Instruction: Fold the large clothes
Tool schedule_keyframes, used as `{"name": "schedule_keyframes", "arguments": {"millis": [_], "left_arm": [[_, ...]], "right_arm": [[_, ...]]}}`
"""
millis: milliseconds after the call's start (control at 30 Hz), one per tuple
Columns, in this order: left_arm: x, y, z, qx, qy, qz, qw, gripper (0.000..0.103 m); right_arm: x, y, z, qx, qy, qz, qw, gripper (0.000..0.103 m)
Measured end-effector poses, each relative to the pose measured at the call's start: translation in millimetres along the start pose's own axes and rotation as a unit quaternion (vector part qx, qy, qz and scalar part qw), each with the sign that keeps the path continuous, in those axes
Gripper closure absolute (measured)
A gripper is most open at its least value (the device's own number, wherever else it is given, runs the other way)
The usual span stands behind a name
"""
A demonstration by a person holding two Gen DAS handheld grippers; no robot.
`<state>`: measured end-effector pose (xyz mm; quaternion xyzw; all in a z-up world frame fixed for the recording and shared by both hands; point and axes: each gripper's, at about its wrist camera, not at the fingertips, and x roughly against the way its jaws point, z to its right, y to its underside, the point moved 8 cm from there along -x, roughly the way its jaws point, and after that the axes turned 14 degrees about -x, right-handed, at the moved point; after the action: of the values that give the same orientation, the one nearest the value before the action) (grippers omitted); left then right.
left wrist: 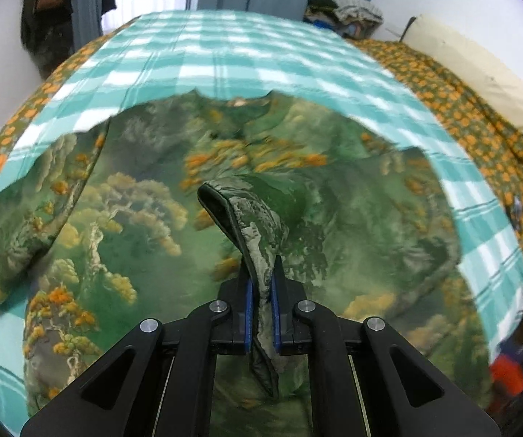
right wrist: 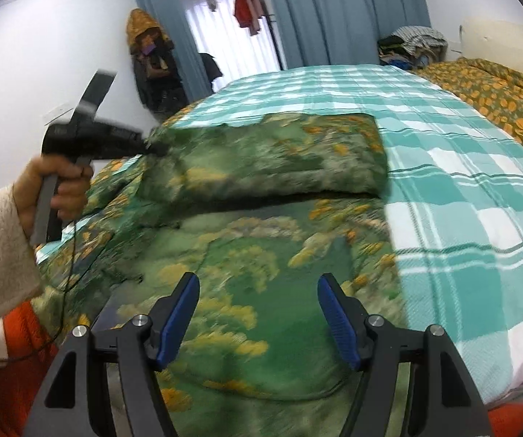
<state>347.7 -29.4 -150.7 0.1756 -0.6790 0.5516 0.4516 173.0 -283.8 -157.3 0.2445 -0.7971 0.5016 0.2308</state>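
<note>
Left gripper [left wrist: 261, 313] pads pinched on a bunched edge of green landscape-print garment [left wrist: 144, 218], lifted w/ a flap carried across, prob. to make the fold. Right gripper [right wrist: 257, 313] fingers spread, holding nothing, hovering over garment's near part. Garment spread on teal checked bedspread [right wrist: 461, 189], partly folded.

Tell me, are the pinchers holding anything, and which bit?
The left gripper is shut on the green shirt, pinching a folded hem edge. The right gripper is open above the shirt and holds nothing.
</note>
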Motion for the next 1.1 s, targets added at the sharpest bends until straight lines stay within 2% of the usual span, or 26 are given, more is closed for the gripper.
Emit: {"name": "schedule_keyframes", "arguments": {"millis": [133,233,367,500,600,700,833,867,933,1000,1100], "left_arm": [[-14,15,-10,0.017,0.008,-0.012,0.9997,0.097],[-20,24,-13,0.020,0.011,-0.016,0.9996,0.096],[-30,26,-16,0.035,0.016,-0.021,0.9991,0.096],[-43,35,-15,0.029,0.010,-0.033,0.9990,0.094],[-50,42,-17,0.033,0.015,-0.030,0.9989,0.091],[-55,46,-19,0.039,0.022,-0.026,0.9986,0.090],[-56,48,-18,0.034,0.021,-0.017,0.9990,0.089],[-56,49,-18,0.034,0.021,-0.013,0.9991,0.089],[-56,51,-18,0.037,0.022,-0.006,0.9991,0.089],[-56,52,-19,0.042,0.024,-0.004,0.9988,0.089],[-56,53,-20,0.043,0.024,-0.003,0.9988,0.088]], "right_arm": [[-7,-59,34,-0.028,0.037,0.022,0.999,0.034],[-31,-105,51,-0.046,0.063,0.013,0.997,0.034],[-85,-149,49,-0.034,0.047,-0.013,0.998,0.035],[-148,-149,40,-0.042,0.015,-0.058,0.997,0.037],[-197,-116,54,-0.063,0.029,-0.123,0.990,0.037],[-208,-105,55,-0.045,0.044,-0.123,0.990,0.037],[-208,-117,45,-0.024,0.075,-0.165,0.983,0.037],[-206,-126,40,-0.021,0.078,-0.164,0.983,0.037],[-199,-159,32,-0.017,0.074,-0.120,0.990,0.037],[-205,-184,30,-0.030,0.072,-0.097,0.992,0.037],[-234,-200,37,-0.061,0.067,-0.100,0.991,0.037]]}}
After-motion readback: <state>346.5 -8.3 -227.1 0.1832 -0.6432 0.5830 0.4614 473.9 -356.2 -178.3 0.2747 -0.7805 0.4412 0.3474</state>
